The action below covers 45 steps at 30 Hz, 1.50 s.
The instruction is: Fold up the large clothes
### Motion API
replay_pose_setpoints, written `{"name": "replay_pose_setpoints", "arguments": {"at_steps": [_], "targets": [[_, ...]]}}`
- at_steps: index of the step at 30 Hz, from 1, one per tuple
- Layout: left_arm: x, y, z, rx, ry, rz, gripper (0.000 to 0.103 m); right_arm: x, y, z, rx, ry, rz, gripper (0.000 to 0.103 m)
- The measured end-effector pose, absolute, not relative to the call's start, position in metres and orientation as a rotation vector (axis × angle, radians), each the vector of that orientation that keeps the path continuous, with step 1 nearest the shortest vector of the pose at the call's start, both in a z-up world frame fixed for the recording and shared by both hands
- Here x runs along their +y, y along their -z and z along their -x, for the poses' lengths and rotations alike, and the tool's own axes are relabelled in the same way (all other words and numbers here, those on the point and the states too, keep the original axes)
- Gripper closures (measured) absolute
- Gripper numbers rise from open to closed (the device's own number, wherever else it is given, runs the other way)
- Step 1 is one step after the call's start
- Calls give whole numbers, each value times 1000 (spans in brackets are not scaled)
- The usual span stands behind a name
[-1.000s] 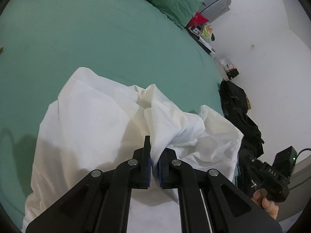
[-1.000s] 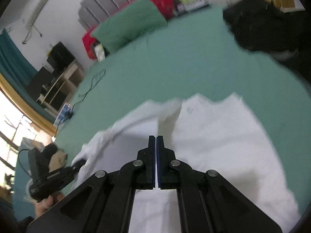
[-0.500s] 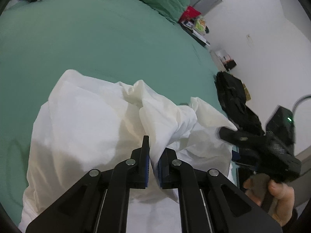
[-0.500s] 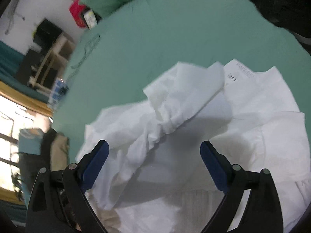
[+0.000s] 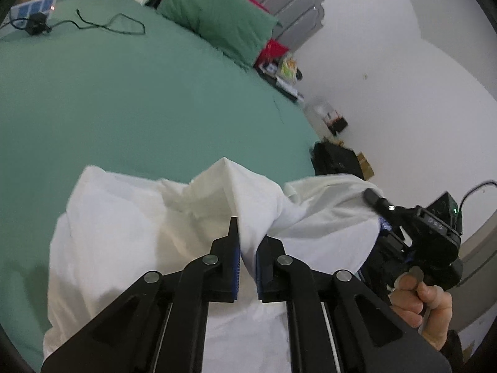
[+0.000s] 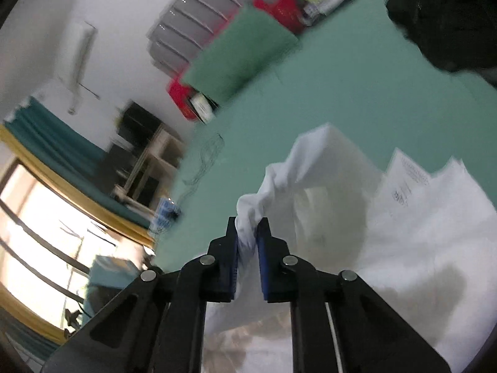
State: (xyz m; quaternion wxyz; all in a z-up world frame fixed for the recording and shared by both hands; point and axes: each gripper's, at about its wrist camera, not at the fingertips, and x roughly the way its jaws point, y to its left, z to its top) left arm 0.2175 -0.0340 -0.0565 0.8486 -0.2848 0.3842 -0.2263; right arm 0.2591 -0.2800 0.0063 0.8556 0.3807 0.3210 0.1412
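Both grippers have cloth. Left gripper: jaws clenched on a ridge of the white garment, a fold pinched between the blue pads. Right gripper: jaws clenched on a bunched edge of the same garment; that view is motion-blurred, so I can't tell which part of the garment it is.

The garment lies rumpled on the green bed, near edge, spread mostly to the left of my left jaws, with a peaked ridge running straight away from them. In the left view the right gripper sits to the right, at the garment's right-hand edge, with the right hand on its grip.

Key relation: the two grips sit side by side along the near side, the bulk of the cloth lies ahead of both, and open bed lies beyond. My read: next is lift and spread apart to pull the ridge flat, then lay it forward. The risk is a lopsided layer from the bunched right grip.

Containers: none in play. The pillow and cable at the far end are well apart from the cloth.
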Motion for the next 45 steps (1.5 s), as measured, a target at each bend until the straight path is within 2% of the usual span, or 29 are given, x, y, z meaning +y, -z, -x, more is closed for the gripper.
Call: {"name": "replay_pose_setpoints", "arguments": {"at_steps": [4,8,10,13,15,18,20,22,24,27,28,29,32,36,38,39,41,43,45], "targets": [[-35,69,-213,831,443,561,95,-295,24,-251,602,-340,-838,91],[-45,100,-204,943,418,556,94,-315,81,-220,656,-248,-904,89],[-49,110,-199,999,416,551,90,-318,97,-203,688,-186,-907,83],[-52,123,-192,1080,426,529,89,-328,107,-180,763,-104,-851,83],[-54,134,-189,1146,409,494,81,-331,111,-169,815,-67,-803,83],[-53,132,-186,1140,435,451,76,-328,108,-161,869,-26,-698,83],[-54,125,-193,1128,426,406,65,-317,100,-166,903,-6,-601,83],[-50,114,-193,1084,391,352,59,-308,93,-165,960,21,-489,83],[-50,106,-200,1057,363,309,59,-301,80,-162,961,57,-402,83],[-49,95,-206,1011,314,234,59,-296,38,-165,818,114,-262,82],[-48,92,-209,1011,294,218,59,-294,26,-172,784,123,-224,76],[-47,90,-209,1013,289,217,59,-292,17,-182,762,117,-191,65],[-47,77,-208,984,291,206,59,-281,4,-225,734,56,-112,51],[-45,39,-192,776,208,193,57,-261,28,-268,820,-28,-93,51],[-57,29,-195,692,212,148,40,-252,44,-274,872,-47,-72,51],[-60,29,-200,683,216,125,39,-250,52,-268,890,-49,-53,51],[-67,41,-216,735,247,111,39,-245,69,-257,934,-56,-12,51],[-67,70,-238,905,298,171,39,-235,81,-248,953,-47,40,51],[-66,96,-247,1029,302,199,39,-233,85,-235,935,-44,76,43]]}}
